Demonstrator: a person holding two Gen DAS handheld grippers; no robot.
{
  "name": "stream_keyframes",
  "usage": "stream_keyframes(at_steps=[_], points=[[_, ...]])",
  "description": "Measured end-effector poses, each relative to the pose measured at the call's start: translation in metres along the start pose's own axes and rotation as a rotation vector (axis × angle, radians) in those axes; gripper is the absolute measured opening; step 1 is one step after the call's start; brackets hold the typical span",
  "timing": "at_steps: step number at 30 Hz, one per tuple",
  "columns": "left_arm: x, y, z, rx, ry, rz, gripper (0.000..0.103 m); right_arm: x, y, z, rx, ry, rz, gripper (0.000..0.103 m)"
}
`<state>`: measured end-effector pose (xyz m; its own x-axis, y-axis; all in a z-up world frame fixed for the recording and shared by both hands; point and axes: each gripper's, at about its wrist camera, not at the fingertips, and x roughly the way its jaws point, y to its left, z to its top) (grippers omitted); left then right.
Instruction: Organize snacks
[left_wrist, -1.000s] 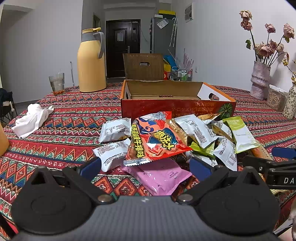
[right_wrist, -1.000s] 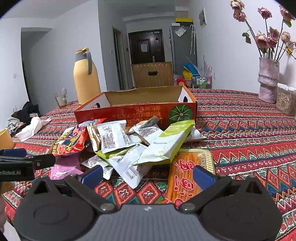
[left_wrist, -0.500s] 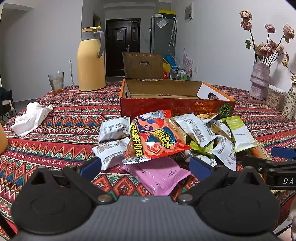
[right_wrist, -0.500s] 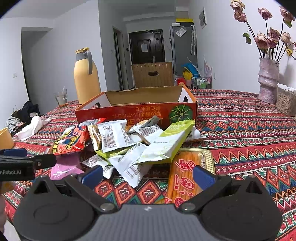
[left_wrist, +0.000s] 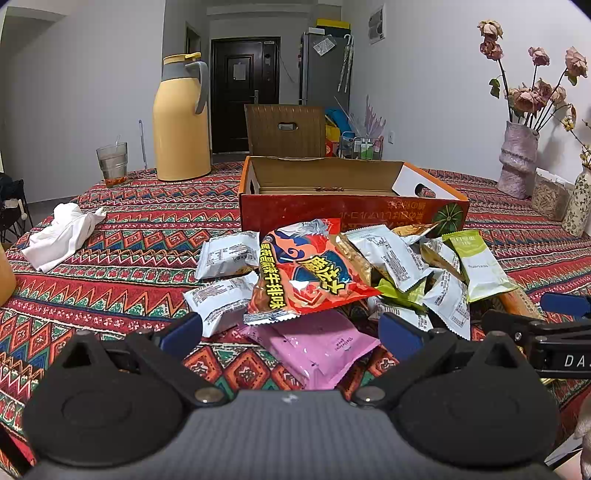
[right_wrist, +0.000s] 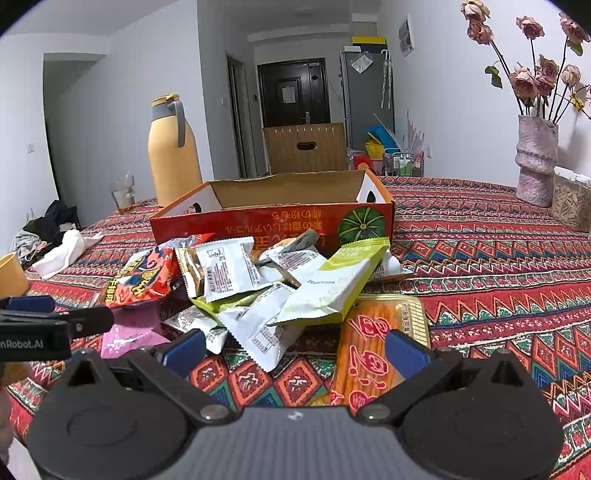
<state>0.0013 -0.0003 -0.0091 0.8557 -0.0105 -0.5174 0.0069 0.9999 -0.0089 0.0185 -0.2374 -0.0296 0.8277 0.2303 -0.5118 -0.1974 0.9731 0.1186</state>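
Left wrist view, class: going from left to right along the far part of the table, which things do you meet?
White cloth → drinking glass → yellow thermos jug → open cardboard box → vase of dried roses

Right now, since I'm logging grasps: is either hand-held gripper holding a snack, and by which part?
Nothing is held. The left hand-held gripper and right hand-held gripper are both open, short of the snack pile.

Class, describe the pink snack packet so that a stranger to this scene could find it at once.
Start at the open orange cardboard box on the patterned tablecloth; a heap of snacks lies in front of it. At the heap's near edge, partly under the big red packet, lies the pink packet, the only pink wrapper there.
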Motion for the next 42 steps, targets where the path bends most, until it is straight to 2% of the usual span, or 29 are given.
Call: stream_keyframes(at_steps=[9, 17, 23, 30, 35, 42], points=[[0.0, -0.001, -0.002, -0.003, 0.003, 0.001, 0.103, -0.001, -0.001, -0.002, -0.001, 0.001, -0.004, 0.103], [0.002, 0.001, -0.002, -0.013, 0.011, -0.007, 0.103, -0.003, -0.013, -0.001, 0.006, -0.005, -0.049, 0.103], [0.004, 0.001, -0.002, -0.016, 0.017, -0.008, 0.103, 0.008, -0.026, 0.002, -0.001, 0.034, -0.115, 0.095], [0.006, 0.0, -0.002, -0.014, 0.024, -0.005, 0.103, 0.031, -0.03, 0.002, -0.029, 0.112, -0.141, 0.075], [0.009, 0.0, -0.002, -0.015, 0.034, -0.003, 0.103, 0.039, -0.033, -0.001, -0.024, 0.148, -0.16, 0.07], [0.012, 0.0, -0.003, -0.019, 0.045, -0.005, 0.103, 0.037, -0.038, -0.006, -0.013, 0.129, -0.145, 0.066]])
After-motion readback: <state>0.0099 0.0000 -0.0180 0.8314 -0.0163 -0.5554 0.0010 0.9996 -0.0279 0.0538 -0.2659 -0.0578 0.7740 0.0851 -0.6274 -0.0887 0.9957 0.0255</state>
